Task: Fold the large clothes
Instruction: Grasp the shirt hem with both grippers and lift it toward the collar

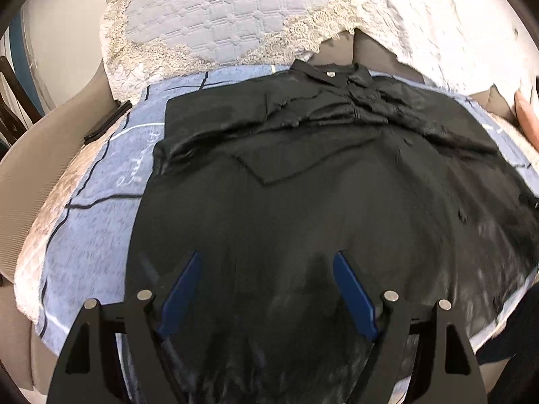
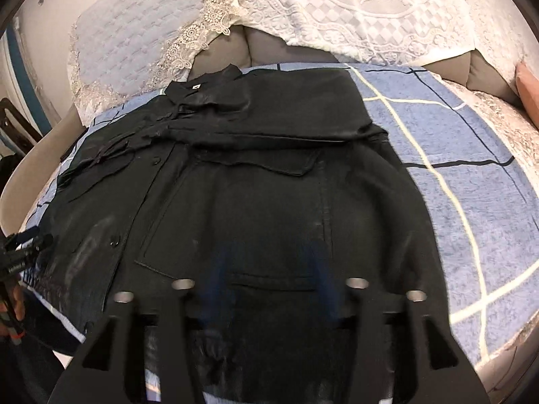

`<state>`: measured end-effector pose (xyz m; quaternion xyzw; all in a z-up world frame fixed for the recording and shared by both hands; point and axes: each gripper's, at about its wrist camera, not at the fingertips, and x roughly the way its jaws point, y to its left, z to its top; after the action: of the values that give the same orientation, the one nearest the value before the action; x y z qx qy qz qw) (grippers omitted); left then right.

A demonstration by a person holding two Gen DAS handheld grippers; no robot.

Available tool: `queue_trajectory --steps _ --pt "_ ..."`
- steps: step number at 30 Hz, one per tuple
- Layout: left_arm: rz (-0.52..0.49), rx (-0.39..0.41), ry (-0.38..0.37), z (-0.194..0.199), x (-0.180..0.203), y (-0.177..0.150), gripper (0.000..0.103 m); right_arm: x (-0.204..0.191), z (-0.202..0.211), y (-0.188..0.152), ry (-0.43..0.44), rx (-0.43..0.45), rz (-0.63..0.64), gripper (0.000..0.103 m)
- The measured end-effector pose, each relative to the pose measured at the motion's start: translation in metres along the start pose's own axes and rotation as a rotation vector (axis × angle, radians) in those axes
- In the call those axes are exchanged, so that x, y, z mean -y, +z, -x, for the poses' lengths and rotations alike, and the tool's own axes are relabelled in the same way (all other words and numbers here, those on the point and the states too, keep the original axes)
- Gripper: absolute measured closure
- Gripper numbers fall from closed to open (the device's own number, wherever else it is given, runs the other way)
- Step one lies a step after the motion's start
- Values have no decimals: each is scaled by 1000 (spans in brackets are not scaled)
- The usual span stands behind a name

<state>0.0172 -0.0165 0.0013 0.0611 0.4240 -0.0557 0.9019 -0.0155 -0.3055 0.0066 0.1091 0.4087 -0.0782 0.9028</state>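
A blue checked blanket [image 1: 87, 235] covers a sofa, white lace covers [image 2: 353, 10] draped over its backrest behind. Over the spread, the left gripper [image 1: 267, 289] hovers wide open, blue fingers [image 1: 353, 294] splayed above the dark cloth, gripping nothing. The right gripper [image 2: 269, 279] is a smear of motion blur; how far it is open I cannot tell. The black shirt [image 1: 303, 202] lies flat, collar [image 2: 198, 92] pointing at the backrest, hem toward the cameras. Bare blanket shows along both sides.
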Motion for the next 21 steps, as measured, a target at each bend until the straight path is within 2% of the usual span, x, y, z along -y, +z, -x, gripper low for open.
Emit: queue_trajectory --steps 8,11,13,17,18,21 --pt "46 -23 76 7 -33 -12 21 41 22 11 -60 -25 -70 43" --pt "91 -43 99 2 -55 -11 21 73 24 14 -64 -50 -150 42" --pt "120 -83 95 -9 -70 -12 21 95 14 14 -29 -103 -226 41" --pt "219 -121 28 -20 -90 -16 21 109 -8 4 9 -233 -304 41" --pt "224 -121 17 -18 -89 -18 22 106 -6 3 22 -225 -298 39" --pt "192 -122 -71 -9 -78 -27 22 89 1 -5 138 -222 -265 39"
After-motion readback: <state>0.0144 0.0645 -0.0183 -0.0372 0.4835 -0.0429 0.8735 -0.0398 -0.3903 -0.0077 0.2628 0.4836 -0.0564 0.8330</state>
